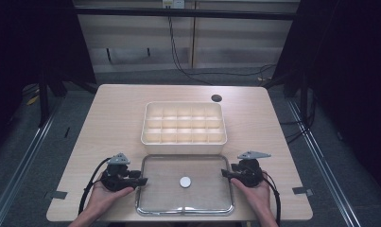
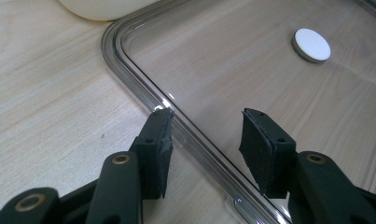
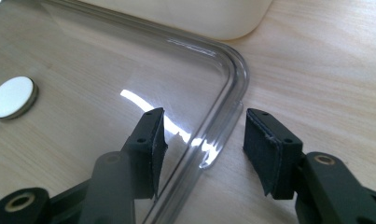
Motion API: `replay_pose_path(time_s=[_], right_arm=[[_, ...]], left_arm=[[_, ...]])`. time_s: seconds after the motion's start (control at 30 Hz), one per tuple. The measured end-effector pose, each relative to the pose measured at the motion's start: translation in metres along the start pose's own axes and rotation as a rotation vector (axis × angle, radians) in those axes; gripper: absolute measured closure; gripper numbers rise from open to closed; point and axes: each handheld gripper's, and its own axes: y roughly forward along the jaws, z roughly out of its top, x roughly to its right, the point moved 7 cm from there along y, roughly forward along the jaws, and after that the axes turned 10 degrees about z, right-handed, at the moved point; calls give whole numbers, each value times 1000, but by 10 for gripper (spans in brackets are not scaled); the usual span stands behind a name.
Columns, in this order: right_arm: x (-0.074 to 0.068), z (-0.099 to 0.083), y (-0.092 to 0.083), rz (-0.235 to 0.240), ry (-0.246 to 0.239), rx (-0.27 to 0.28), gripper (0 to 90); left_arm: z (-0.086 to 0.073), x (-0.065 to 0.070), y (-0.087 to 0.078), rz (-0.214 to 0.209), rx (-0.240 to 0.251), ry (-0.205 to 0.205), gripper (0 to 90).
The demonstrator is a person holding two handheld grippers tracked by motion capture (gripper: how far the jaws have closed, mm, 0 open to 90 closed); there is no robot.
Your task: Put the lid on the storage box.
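A clear plastic lid [image 1: 155, 198] lies flat on the wooden table [image 1: 112, 118], its far edge just beside the near wall of a cream compartment box [image 1: 183, 138] with a grid of empty cells. A small white disc [image 1: 185, 181] sits at the lid's middle.

The left gripper [image 1: 142, 180] is at the lid's left edge. In the left gripper view its jaws stand apart, astride the lid's raised rim [image 2: 143, 84], gripping nothing.

The right gripper [image 1: 224, 174] is at the lid's right edge. In the right gripper view its jaws are likewise parted, one over the lid, one over bare table, with the rim [image 3: 232, 84] between them.
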Motion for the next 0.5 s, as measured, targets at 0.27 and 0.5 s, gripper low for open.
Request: replay_pose_path(time_s=[0.27, 0.5], right_arm=[[-2, 0, 2, 8, 42, 35, 458], [2, 0, -1, 65, 176, 75, 491]], left_arm=[[0, 2, 0, 5, -3, 9, 542], [0, 1, 0, -6, -4, 12, 551]])
